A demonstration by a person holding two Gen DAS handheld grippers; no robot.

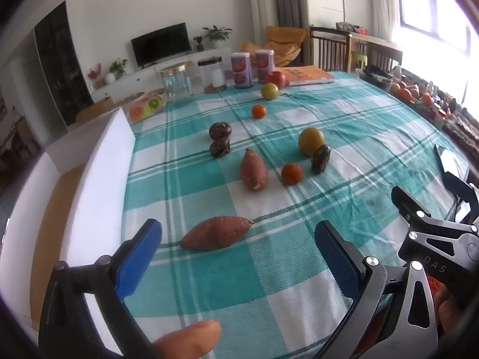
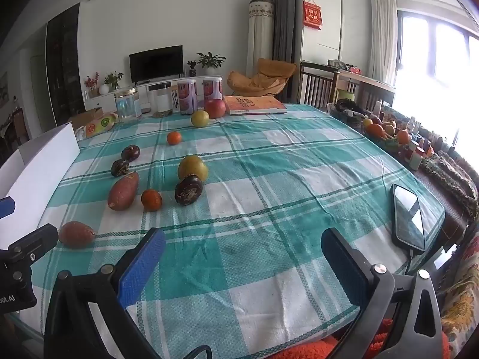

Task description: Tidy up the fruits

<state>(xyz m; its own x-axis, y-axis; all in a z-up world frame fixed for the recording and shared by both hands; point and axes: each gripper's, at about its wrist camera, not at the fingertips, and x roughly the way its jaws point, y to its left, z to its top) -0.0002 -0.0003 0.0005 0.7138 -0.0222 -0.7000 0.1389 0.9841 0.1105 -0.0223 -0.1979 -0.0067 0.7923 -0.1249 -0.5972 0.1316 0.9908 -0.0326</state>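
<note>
Both hand-held grippers, left and right, hover spread and empty over the worktop; fruit lies mid-frame, untouched. Likely next: left closes on the sweet potato, lower centre, for the box.

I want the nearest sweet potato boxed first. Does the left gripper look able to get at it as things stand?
Probably yes. The left gripper is open, and the nearest sweet potato lies on the tablecloth straight ahead between its fingers, with nothing in between. The other fruits sit farther back.
</note>
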